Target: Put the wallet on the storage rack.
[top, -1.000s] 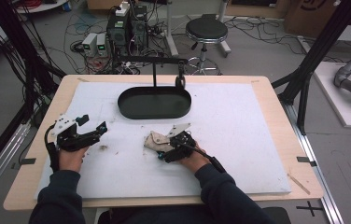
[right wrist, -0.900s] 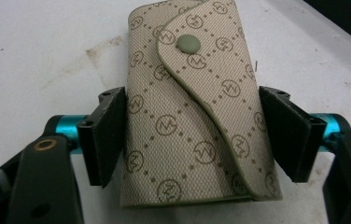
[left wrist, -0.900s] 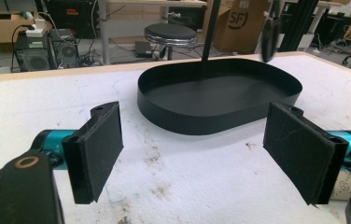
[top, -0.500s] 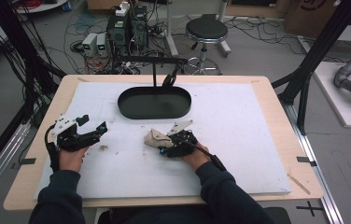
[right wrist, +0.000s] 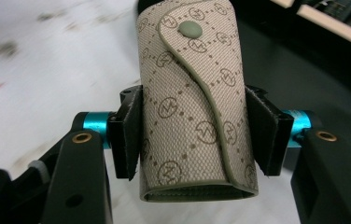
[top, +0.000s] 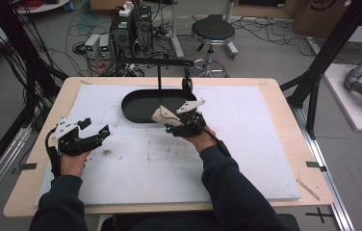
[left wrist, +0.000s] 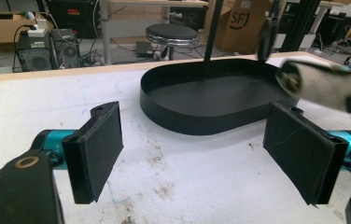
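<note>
Right tongs (right wrist: pixel 192 135) clamped on beige pouch (right wrist: pixel 190 93), its base cut off, left tongs (left wrist: pixel 201 154) apart

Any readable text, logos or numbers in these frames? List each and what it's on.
"SF": black print on the brown cardboard box behind the table, in the left gripper view.
Round monogram marks repeat across the beige woven snap-flap pouch clamped in the right gripper; the letter inside is too small to read for sure.
The grey units on the floor show no legible labels in the high view.
</note>
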`<state>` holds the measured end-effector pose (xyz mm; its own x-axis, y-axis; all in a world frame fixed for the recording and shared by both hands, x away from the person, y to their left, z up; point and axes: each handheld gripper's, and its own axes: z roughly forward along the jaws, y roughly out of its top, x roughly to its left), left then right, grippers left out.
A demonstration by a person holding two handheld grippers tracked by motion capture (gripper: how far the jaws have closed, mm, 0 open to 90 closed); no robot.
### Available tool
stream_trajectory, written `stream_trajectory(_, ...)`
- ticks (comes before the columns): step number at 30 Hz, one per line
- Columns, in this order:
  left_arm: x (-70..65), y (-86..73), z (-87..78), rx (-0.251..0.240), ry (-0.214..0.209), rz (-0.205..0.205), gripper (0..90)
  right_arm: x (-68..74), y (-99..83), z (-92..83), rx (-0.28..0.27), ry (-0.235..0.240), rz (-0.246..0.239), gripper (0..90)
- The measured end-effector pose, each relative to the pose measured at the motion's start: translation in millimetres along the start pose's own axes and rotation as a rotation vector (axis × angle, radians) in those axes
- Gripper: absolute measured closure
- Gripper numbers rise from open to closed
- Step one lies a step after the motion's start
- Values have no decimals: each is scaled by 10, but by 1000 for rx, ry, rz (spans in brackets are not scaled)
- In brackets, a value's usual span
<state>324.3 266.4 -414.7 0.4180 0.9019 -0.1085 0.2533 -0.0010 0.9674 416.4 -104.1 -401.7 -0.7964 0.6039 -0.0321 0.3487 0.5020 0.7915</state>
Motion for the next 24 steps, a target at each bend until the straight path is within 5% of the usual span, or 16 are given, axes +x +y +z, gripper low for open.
stream_trajectory(4, 2, 0, -1, -2, -2, -1, 196, -226, 193, 149, 0, -65, 40, 440)
stream_trajectory(9, 0, -1, 3, -1, -3, -1, 196, -348, 319, 352, 31, -121, 46, 436)
stream_trajectory(24, 8, -20, -28, -4, -1, -8, 196, -492, 349, 825, 117, -199, 83, 386)
